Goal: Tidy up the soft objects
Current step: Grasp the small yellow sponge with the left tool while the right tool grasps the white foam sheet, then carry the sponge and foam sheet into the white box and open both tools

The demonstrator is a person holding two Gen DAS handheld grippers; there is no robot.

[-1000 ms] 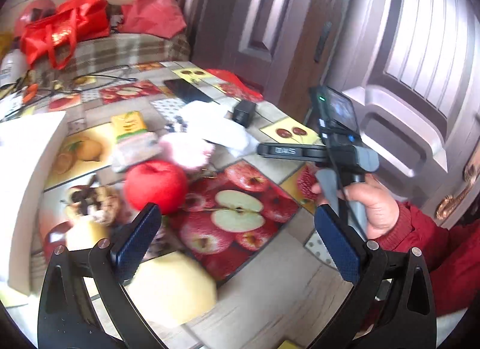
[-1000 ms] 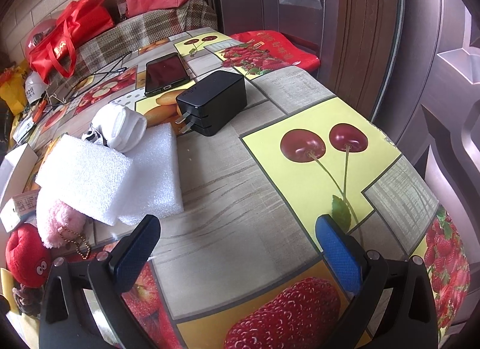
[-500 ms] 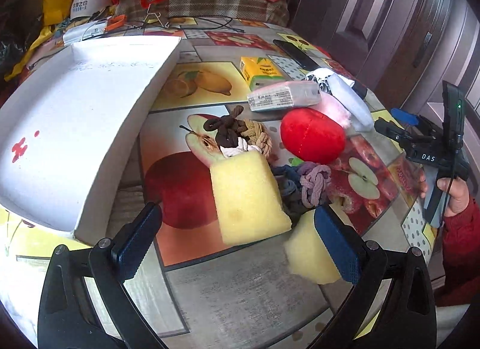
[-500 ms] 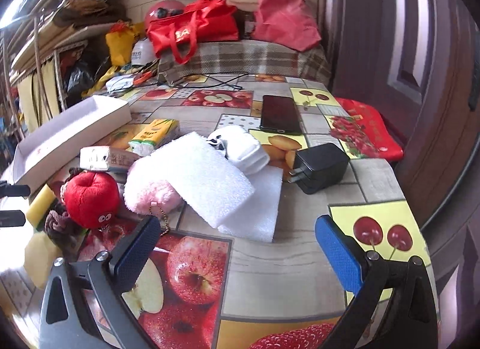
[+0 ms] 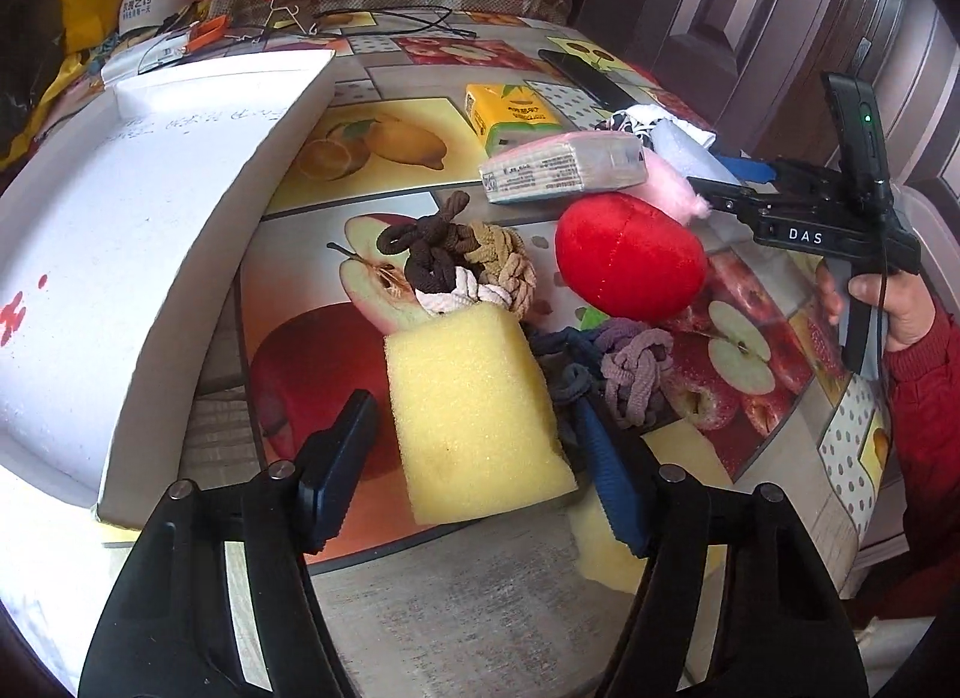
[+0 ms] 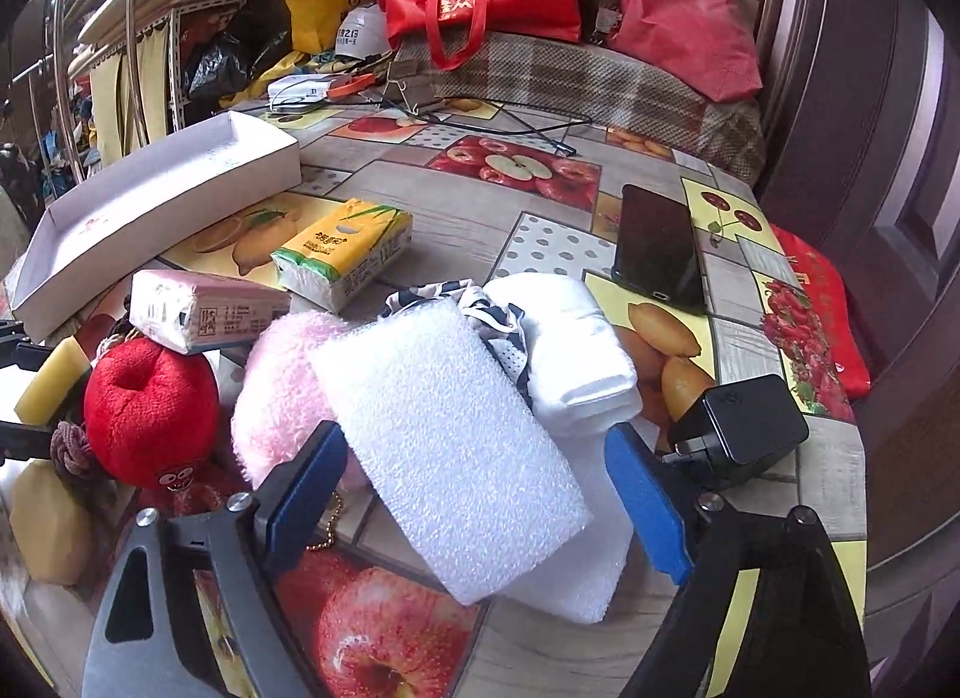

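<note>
White cardboard tray (image 5: 150,230) lay at nine o'clock. Left gripper (image 5: 474,458), closing, straddled the yellow sponge block (image 5: 474,416) ungrasped; right gripper (image 6: 480,488), closing, flanked the white foam slab (image 6: 456,446), not clamped.

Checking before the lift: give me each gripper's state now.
Left gripper: closing around the yellow sponge, not yet gripping.
Right gripper: closing around the white foam block, not yet gripping.

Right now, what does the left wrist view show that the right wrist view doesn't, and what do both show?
Left only: the left claw around the yellow sponge, brown hair ties, the person's hand.
Right only: the right claw around the white foam, a black charger.
Both: red plush apple, white box, tissue packs, phone.
</note>
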